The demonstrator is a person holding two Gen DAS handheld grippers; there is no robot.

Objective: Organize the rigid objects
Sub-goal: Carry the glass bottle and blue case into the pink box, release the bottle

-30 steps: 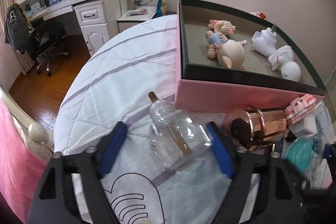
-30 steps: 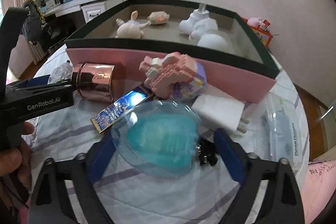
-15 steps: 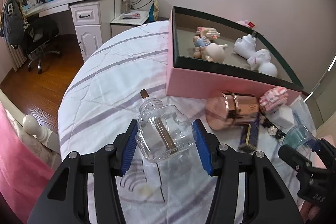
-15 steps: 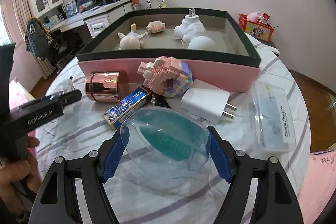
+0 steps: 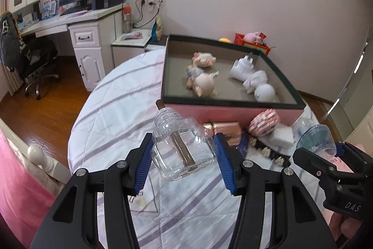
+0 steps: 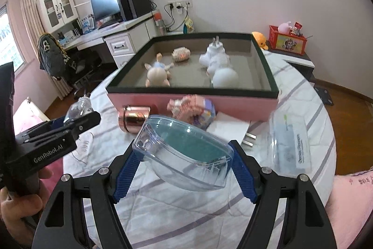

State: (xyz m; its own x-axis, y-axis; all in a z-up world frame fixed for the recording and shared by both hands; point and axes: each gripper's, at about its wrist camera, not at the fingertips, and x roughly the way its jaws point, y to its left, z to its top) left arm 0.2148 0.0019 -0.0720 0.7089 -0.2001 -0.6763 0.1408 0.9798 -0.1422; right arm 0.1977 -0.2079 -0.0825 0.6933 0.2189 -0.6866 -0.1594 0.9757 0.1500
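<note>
Left wrist: left gripper (image 5: 183,156) clamps glass bottle (image 5: 181,146); right gripper (image 6: 186,163) clamps clear case (image 6: 186,155).

Before the pink box (image 6: 233,106), the near wall is crowded by a copper canister (image 6: 134,118), a brick toy (image 6: 193,110) and a white plug (image 6: 229,128). Inside it, the front-left floor is left bare beside the doll (image 6: 157,72).
</note>
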